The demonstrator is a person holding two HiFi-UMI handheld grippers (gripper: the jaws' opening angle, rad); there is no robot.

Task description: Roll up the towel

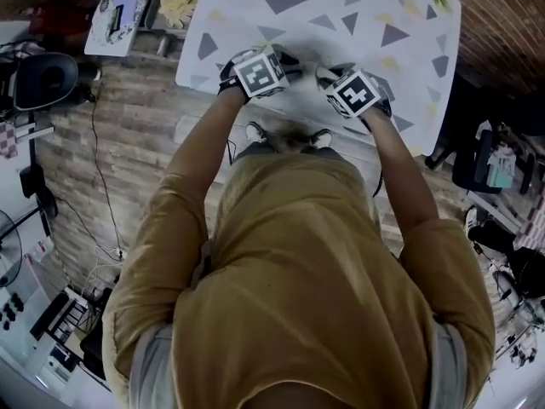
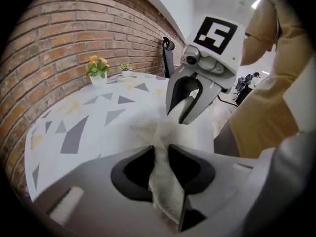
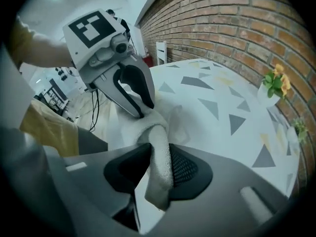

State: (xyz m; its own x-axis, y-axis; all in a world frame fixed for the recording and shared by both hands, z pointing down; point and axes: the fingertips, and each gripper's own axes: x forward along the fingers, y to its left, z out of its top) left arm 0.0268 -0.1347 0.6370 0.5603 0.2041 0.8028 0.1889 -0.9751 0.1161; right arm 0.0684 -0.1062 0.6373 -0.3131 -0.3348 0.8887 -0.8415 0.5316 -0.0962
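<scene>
Past the person's ochre sleeves (image 1: 200,186), the left gripper (image 2: 163,154) and right gripper (image 3: 158,152) each clench a fold of the white towel (image 3: 148,125) between their fingers (image 3: 186,168), bunched on the triangle-patterned table (image 1: 341,7).

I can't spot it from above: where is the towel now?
The towel is pinched by both the left gripper and the right gripper, bunched between them at the near edge of the patterned table.
</scene>
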